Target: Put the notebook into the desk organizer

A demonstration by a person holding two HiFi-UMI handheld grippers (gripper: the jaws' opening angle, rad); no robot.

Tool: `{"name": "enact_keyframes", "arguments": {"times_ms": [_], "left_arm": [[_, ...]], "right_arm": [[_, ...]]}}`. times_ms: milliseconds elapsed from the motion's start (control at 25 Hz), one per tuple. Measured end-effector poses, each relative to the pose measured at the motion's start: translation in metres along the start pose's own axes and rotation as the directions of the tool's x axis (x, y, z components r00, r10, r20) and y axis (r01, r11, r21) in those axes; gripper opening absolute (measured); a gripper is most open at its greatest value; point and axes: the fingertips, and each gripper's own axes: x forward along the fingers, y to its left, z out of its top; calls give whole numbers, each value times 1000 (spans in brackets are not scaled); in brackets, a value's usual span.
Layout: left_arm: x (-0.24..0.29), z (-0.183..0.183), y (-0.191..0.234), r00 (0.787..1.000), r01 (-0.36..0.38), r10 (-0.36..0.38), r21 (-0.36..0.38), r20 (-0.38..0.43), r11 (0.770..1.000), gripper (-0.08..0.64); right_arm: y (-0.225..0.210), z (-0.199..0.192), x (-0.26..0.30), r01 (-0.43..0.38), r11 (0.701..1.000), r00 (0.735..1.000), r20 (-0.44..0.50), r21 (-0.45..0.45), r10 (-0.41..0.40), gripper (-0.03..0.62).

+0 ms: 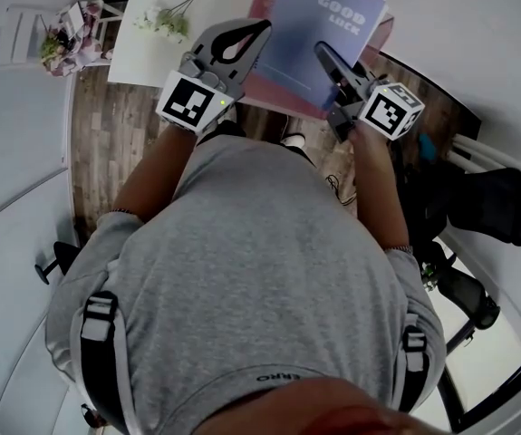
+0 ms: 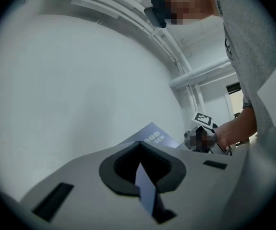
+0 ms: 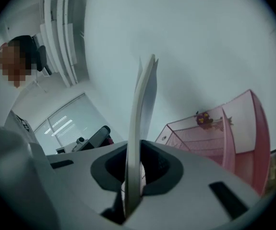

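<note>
From the head view I see my left claw on the near left edge of the notebook and my right claw on its near right edge, so the blue cover with "GOOD LUCK" on it spans the gap between them. The pink organizer lies under and beyond the notebook, and its rim shows past both sides of the cover. A white table with flowers sits off to the left of the left claw. In the left gripper view, the left claw has its jaws drawn narrow on a thin blue sheet of the notebook, which runs through the slit between them. The printed cover rises just past the tips, and the right claw's marker cube is beyond it to the right. In the right gripper view, the right claw is pinched nearly closed on the notebook. I see it edge-on, standing upright between the jaws and leaning slightly to the right at the top. The organizer is to the right of this claw and ahead of it, apart from the notebook, with its mesh wall and tall pink panel facing me. A small dark flower sprig shows at its rim.
</note>
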Motion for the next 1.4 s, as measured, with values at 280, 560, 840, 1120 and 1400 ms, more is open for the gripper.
{"name": "enact_keyframes", "arguments": {"times_ms": [280, 560, 840, 1120, 1400], "left_arm": [[-4, -6, 2, 1000, 18, -18, -5, -10, 1000, 18], [-6, -8, 1, 1000, 23, -23, -6, -14, 1000, 18], [-3, -7, -2, 999, 32, -32, -5, -17, 999, 18], [-3, -3, -5, 999, 41, -41, -1, -4, 999, 18], [-3, -4, -2, 999, 38, -38, -1, -12, 999, 18]], "right_arm": [[-6, -14, 21, -4, 996, 994, -112, 86, 14, 40], [-14, -20, 34, -17, 981, 991, -130, 191, 43, 41], [-23, -24, 40, 11, 968, 990, -137, 250, 24, 41], [-42, -30, 41, 69, 966, 985, -171, 251, -26, 44], [-52, -30, 49, 118, 970, 975, -208, 213, -73, 58]]}}
